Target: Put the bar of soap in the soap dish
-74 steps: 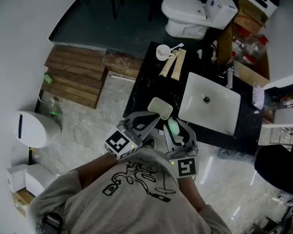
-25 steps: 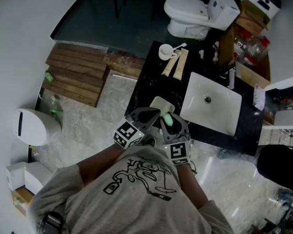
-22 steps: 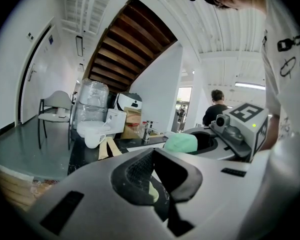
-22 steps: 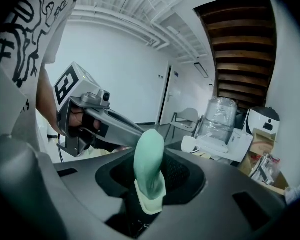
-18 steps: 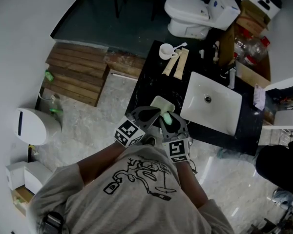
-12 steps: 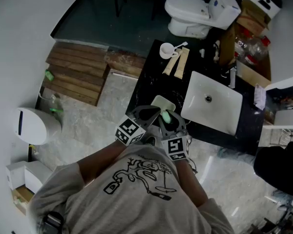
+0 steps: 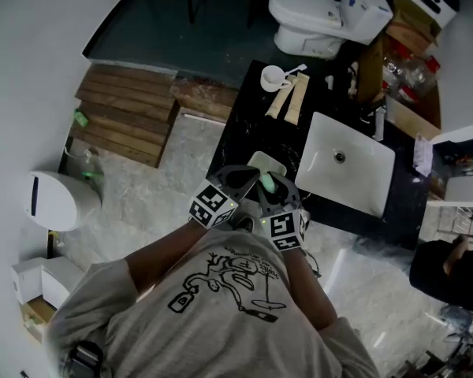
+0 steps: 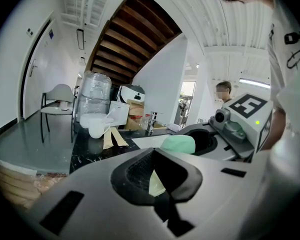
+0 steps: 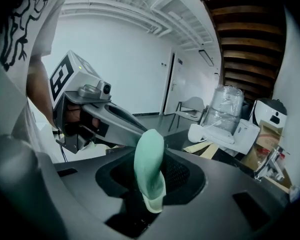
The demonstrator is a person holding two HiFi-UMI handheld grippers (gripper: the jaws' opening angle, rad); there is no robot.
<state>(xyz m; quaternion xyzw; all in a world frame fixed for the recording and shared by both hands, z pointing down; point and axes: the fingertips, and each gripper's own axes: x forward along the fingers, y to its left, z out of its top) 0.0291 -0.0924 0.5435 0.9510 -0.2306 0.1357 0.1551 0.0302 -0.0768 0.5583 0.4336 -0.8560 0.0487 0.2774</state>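
A pale green soap dish (image 7: 268, 164) lies at the near edge of the black counter (image 7: 240, 128). My left gripper (image 7: 249, 181) is shut on the dish's near rim, which shows as a pale sliver (image 8: 156, 183) between its jaws. My right gripper (image 7: 271, 187) is shut on the mint-green bar of soap (image 9: 150, 161), held on edge. In the head view the soap (image 7: 266, 182) hangs at the dish's near right side. The left gripper view shows the soap (image 8: 179, 144) just to its right, sticking out of the right gripper.
A white sink (image 7: 348, 173) is set in the counter right of the dish. A white cup with a spoon (image 7: 272, 75) and two tan packets (image 7: 288, 101) lie farther back. A toilet (image 7: 315, 14) and cardboard boxes (image 7: 402, 85) stand beyond. A person (image 8: 223, 91) stands in the background.
Both grippers have come lower and closer together over the counter's near edge. The soap has moved up against the near side of the dish. Both grips are unchanged.
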